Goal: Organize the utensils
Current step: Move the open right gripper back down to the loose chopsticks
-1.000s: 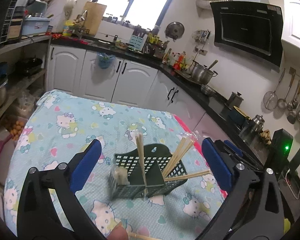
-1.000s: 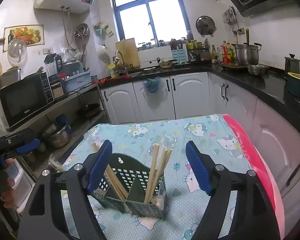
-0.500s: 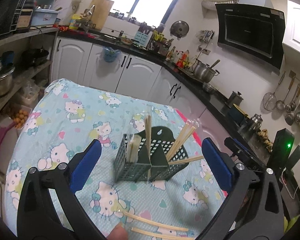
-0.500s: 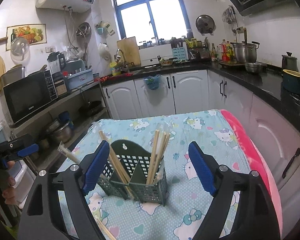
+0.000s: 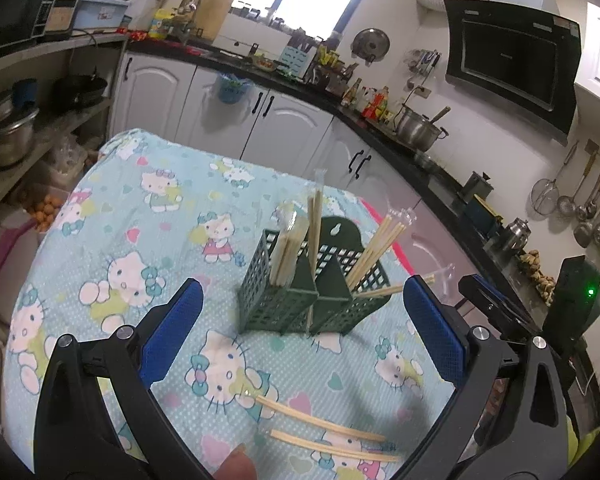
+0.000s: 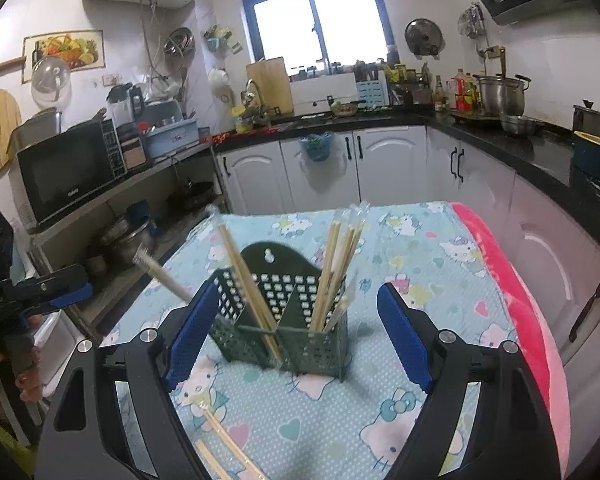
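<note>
A dark green perforated utensil holder [image 5: 314, 286] stands on the Hello Kitty tablecloth [image 5: 140, 216], with several wrapped wooden chopsticks [image 5: 374, 248] upright in its compartments. It also shows in the right wrist view [image 6: 284, 328]. Two loose wrapped chopstick pairs [image 5: 320, 436] lie on the cloth in front of it; they also show in the right wrist view [image 6: 224, 444]. My left gripper [image 5: 300, 332] is open and empty, held back from the holder. My right gripper [image 6: 298, 340] is open and empty, its blue pads either side of the holder's front.
White kitchen cabinets [image 6: 396, 168] with a black counter run behind and to the right of the table. Shelves with pots [image 5: 8, 136] and a microwave [image 6: 68, 168] stand on the left. A pink cloth edge [image 6: 512, 280] lines the table's right side.
Both grippers have pulled back from the holder, so it sits farther off. The loose chopsticks on the cloth have come into view in front of it.
</note>
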### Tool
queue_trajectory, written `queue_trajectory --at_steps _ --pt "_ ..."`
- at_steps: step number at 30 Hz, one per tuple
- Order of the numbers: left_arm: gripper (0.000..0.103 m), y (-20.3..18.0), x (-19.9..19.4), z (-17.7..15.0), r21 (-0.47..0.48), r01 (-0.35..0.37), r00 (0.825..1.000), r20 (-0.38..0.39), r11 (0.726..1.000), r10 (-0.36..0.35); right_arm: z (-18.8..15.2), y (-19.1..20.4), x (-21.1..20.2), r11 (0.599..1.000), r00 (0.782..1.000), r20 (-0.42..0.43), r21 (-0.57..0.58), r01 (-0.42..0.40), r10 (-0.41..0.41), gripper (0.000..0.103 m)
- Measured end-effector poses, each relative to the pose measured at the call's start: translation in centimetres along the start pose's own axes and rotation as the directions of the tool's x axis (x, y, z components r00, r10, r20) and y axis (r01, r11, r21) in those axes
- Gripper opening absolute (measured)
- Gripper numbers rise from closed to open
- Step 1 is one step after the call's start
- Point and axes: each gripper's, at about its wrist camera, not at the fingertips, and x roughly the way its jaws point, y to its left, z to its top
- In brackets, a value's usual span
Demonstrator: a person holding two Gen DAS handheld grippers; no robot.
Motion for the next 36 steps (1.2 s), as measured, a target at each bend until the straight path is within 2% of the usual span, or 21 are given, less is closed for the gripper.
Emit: queue_trajectory --at_steps 22,29,36 --pt "0.092 3.4 2.3 -4.2 -0.062 -0.052 0.991 -0.129 0.997 0.044 -3.6 2.5 0.6 0.995 0.992 -0.120 -0.085 -0.055 0.045 0.079" --pt "0.092 4.5 3.4 -5.5 -0.091 -0.068 0.983 -0.179 0.994 0.051 -4.8 3.1 0.8 0.990 0.985 -0.160 -0.114 -0.082 0.063 0.079" --pt "0.090 6.0 4.9 -7.2 -0.145 -0.074 0.966 -0.256 0.987 0.035 -6.4 3.9 1.2 0.981 0.972 -0.219 -0.147 -0.124 0.090 0.079"
